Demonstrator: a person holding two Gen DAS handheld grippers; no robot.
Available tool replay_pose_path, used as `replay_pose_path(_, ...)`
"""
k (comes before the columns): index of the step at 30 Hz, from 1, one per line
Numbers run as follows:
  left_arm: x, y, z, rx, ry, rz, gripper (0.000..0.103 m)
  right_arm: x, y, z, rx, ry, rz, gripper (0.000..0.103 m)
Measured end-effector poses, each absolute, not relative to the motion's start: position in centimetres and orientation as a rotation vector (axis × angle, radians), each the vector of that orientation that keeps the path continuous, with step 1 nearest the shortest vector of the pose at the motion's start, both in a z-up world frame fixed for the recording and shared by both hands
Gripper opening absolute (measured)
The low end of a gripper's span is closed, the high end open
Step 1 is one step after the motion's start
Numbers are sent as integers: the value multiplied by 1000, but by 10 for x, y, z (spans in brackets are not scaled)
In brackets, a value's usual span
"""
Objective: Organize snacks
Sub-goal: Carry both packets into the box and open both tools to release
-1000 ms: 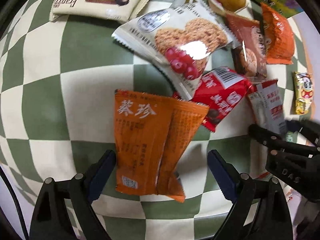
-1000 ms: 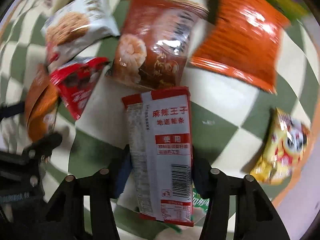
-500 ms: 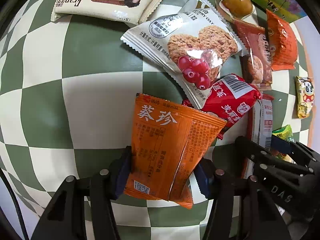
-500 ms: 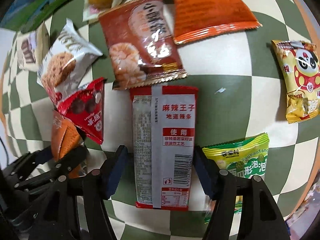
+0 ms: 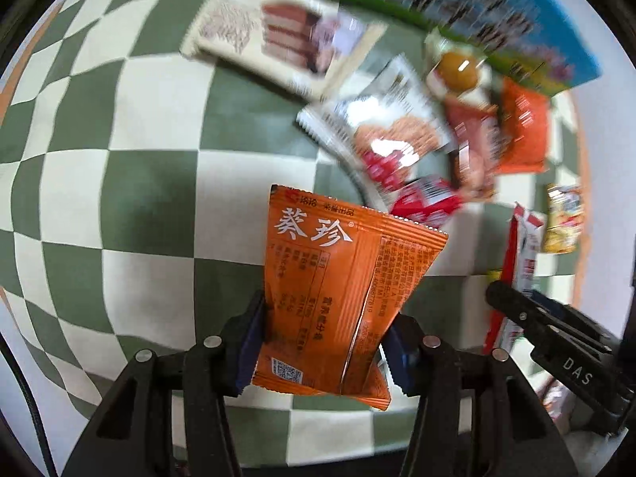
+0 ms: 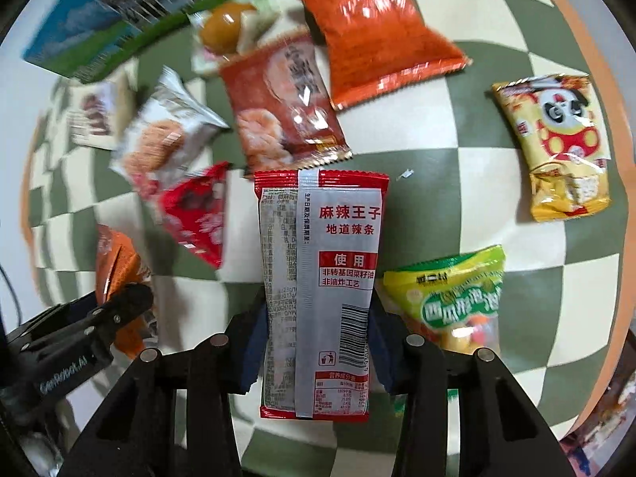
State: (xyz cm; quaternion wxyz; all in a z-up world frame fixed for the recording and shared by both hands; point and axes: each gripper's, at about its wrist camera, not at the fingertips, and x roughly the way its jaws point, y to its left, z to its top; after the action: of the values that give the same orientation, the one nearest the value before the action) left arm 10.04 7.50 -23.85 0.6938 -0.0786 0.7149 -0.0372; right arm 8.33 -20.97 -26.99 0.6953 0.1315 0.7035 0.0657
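both packets are now clamped: the left hand-held gripper point(image 5: 324, 342) has closed on the orange packet point(image 5: 342, 290), the right hand-held gripper point(image 6: 314, 342) on the red-and-white packet point(image 6: 318, 278), lifted clear of the checkered worktop point(image 5: 151, 183), ready for sorting.

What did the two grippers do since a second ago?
The left gripper closed on the orange packet and lifted it off the checkered cloth. The right gripper kept its red and white packet and raised it too. The other snacks stayed where they lay.
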Motion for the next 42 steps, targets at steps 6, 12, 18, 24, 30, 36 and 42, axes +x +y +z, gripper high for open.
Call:
replay_pose_path(6, 133, 77, -164, -246, 1482, -148, 50, 115, -221, -199, 395, 1468, 229, 47)
replay_pose_path(12, 213, 41, -95, -230, 1351, -196, 51, 185, -208, -122, 410, 1312, 283, 47)
replay_pose_path(18, 310, 33, -80, -195, 1324, -136, 51, 277, -205, -95, 324, 1223, 239, 47)
replay_pose_path(24, 399, 43, -114, -156, 1389, -43, 51, 379, -202, -123, 214, 1246, 164, 47)
replay_pose_path(30, 467, 54, -157, -150, 1462, 18, 51, 452, -200, -165, 161, 1314, 107, 47)
replay_pose_path(36, 501, 54, -185, -110, 1506, 44, 52, 487, -196, -197, 107, 1355, 68, 47)
replay_pose_path(42, 519, 49, -199, -64, 1500, 26, 67, 510, -197, -224, 117, 1410, 65, 87)
